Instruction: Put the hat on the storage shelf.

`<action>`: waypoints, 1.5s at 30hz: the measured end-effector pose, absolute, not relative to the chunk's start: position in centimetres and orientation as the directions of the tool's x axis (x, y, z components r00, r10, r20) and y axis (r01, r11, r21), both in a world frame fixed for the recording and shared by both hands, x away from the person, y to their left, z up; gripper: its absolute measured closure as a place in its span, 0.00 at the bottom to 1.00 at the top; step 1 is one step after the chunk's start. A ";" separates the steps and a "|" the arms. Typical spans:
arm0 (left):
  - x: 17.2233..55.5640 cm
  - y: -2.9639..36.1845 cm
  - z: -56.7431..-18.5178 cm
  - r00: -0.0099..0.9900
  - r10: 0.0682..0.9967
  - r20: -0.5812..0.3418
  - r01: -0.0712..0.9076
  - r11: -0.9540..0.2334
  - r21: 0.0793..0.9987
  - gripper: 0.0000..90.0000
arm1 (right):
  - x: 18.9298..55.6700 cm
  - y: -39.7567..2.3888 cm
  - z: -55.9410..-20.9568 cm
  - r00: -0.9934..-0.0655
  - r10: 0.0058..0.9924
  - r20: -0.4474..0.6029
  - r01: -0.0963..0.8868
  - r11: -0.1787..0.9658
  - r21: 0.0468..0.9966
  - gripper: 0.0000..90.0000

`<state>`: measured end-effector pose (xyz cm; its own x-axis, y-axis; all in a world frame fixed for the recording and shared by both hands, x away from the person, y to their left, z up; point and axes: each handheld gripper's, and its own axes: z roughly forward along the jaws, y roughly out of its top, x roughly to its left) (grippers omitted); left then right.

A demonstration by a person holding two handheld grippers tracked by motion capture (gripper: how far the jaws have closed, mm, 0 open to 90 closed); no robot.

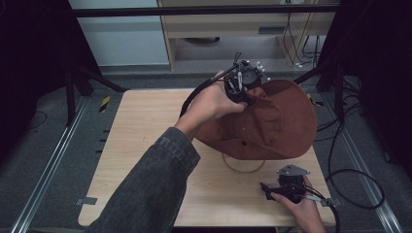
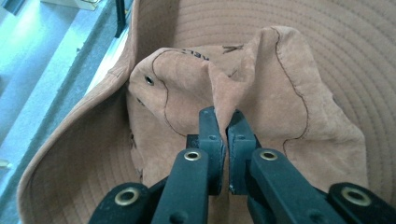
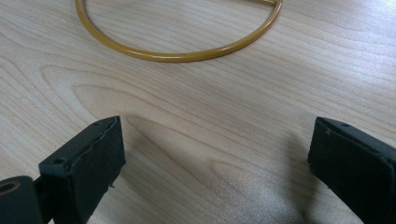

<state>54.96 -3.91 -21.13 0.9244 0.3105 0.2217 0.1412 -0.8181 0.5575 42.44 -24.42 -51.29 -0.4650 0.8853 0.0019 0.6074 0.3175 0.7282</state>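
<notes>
- Up at the far right of the pale wooden table (image 1: 145,145), a brown suede wide-brimmed hat (image 1: 282,121) sits tilted, its brim raised on the far side.
- Left gripper (image 1: 241,92) is clamped on a pinched fold of the hat's crown; in the left gripper view the black jaws press together with the suede ridge (image 2: 223,93) between them.
- A small metal eyelet (image 2: 149,80) shows in the crown, left of the fold.
- Left hand (image 1: 214,104) comes in on a grey denim sleeve (image 1: 155,189).
- Right gripper (image 1: 269,190) rests low at the near right of the table, jaws spread wide, nothing between them.
- A thin mustard-yellow cord loop (image 3: 177,51) lies flat on the table, just beyond the right gripper, running under the hat's near edge.
</notes>
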 end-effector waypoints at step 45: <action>52.6 1.8 -20.0 0.893 0.392 0.221 0.127 -0.692 0.711 0.06 | 42.5 -24.4 -51.3 -0.467 0.884 -0.006 0.602 0.323 0.730 0.05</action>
<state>52.62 1.81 -20.00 0.8930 0.3920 0.2213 0.1274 -0.6916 0.7110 42.45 -24.44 -51.30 -0.4669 0.8843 -0.0063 0.6024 0.3233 0.7297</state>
